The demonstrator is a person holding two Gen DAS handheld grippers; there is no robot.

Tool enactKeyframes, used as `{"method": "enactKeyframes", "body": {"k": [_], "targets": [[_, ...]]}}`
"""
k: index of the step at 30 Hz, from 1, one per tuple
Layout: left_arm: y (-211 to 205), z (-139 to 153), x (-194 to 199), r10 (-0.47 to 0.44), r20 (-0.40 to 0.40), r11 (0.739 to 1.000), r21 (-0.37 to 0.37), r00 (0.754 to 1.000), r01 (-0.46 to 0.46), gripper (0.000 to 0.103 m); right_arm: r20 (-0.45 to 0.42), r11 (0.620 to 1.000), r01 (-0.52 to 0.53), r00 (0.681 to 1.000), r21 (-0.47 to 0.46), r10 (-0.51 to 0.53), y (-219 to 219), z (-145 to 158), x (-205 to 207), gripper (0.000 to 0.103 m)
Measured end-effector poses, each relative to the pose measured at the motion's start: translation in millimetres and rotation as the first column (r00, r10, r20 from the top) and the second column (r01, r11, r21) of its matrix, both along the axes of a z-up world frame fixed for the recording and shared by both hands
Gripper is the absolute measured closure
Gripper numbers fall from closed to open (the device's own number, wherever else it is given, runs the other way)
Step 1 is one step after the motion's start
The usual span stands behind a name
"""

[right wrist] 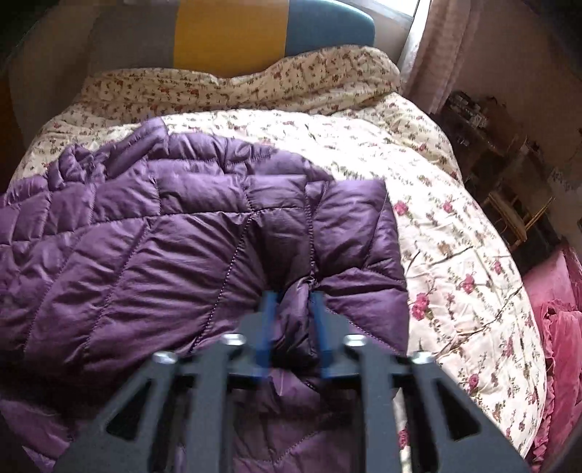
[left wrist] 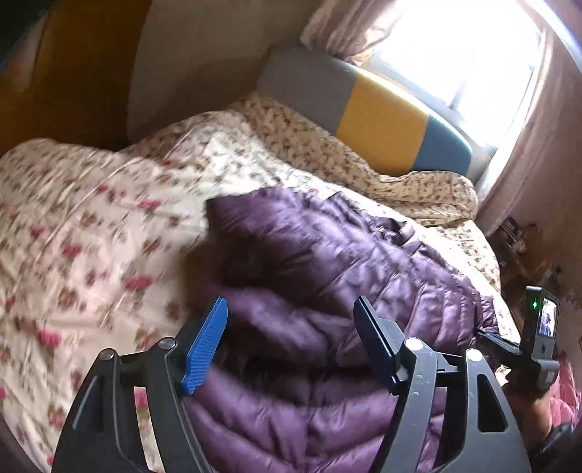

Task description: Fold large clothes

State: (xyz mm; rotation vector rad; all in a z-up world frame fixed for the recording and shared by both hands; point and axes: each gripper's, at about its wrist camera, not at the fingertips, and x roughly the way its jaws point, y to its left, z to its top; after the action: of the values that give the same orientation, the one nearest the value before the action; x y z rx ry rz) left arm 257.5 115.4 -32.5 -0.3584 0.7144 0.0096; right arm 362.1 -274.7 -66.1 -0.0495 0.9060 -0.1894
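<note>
A purple quilted puffer jacket point(left wrist: 327, 254) lies spread on the floral bedspread point(left wrist: 91, 225). My left gripper point(left wrist: 291, 320) is open just above the jacket, its blue fingers wide apart with nothing between them. In the right wrist view the jacket point(right wrist: 145, 225) fills the left and middle. My right gripper point(right wrist: 293, 302) is shut on a pinched fold of the jacket near its right edge. The right gripper's body point(left wrist: 538, 338) shows at the right edge of the left wrist view, beside the jacket.
A floral duvet point(right wrist: 254, 83) is bunched at the head of the bed against a grey, yellow and blue headboard point(right wrist: 232, 32). A bright window with curtains point(left wrist: 454, 47) is behind. Dark wooden furniture point(right wrist: 509, 174) and pink fabric point(right wrist: 560, 313) sit right of the bed.
</note>
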Motion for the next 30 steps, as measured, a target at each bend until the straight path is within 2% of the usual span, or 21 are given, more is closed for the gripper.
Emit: {"method": "enactKeyframes", "body": {"k": [2,4,6,7,10,13,20,24,26,30], "targets": [[-6.9,3.8,15.0,-0.018,0.001,1.0,0.012,1.0,0.018,0.032,0.026,1.0,-0.017,1.0,0.002,0.017,5.7,7.0,-0.6,0.061],[-10.3,1.5,28.7,-0.025,-0.01,1.0,0.002,1.0,0.025,0.032,0.059,0.999,-0.04,0.998,0.029,0.038,12.2,15.3,-0.7,0.053],[-11.9,-2.6,44.0,-0.022,-0.026,1.0,-0.013,0.999,0.021,0.032,0.084,0.995,-0.065,0.995,0.074,0.059,19.3,21.8,3.2,0.041],[-12.3,-4.1,49.6,-0.019,-0.03,1.0,-0.013,0.999,0.019,0.032,0.09,0.993,-0.079,0.993,0.088,0.071,22.6,23.2,6.8,0.039],[-16.2,-11.2,70.0,-0.019,-0.052,1.0,-0.009,0.998,0.019,0.032,0.084,0.989,-0.112,0.991,0.094,0.105,35.0,20.9,20.6,0.039],[-19.8,-21.2,85.1,-0.024,-0.069,0.999,0.025,0.997,0.026,0.032,0.031,0.983,-0.136,0.991,0.122,0.133,38.6,7.2,35.2,0.041],[-23.5,-54.7,100.0,-0.084,-0.134,0.993,0.074,0.987,0.095,0.032,-0.032,0.98,-0.168,0.985,0.105,0.172,36.7,-26.7,30.8,0.041],[-25.9,-71.3,95.7,-0.104,-0.131,0.989,0.093,0.986,0.117,0.032,0.01,0.979,-0.167,0.986,0.114,0.166,33.4,-39.0,21.3,0.041],[-24.9,-76.5,96.4,-0.104,-0.125,0.989,0.089,0.987,0.116,0.032,0.044,0.983,-0.166,0.986,0.077,0.163,38.3,-45.6,18.1,0.041],[-31.7,-78.8,102.0,-0.091,-0.142,0.984,0.142,0.986,0.111,0.032,0.049,0.986,-0.158,0.987,0.059,0.155,42.2,-47.6,20.0,0.04]]}}
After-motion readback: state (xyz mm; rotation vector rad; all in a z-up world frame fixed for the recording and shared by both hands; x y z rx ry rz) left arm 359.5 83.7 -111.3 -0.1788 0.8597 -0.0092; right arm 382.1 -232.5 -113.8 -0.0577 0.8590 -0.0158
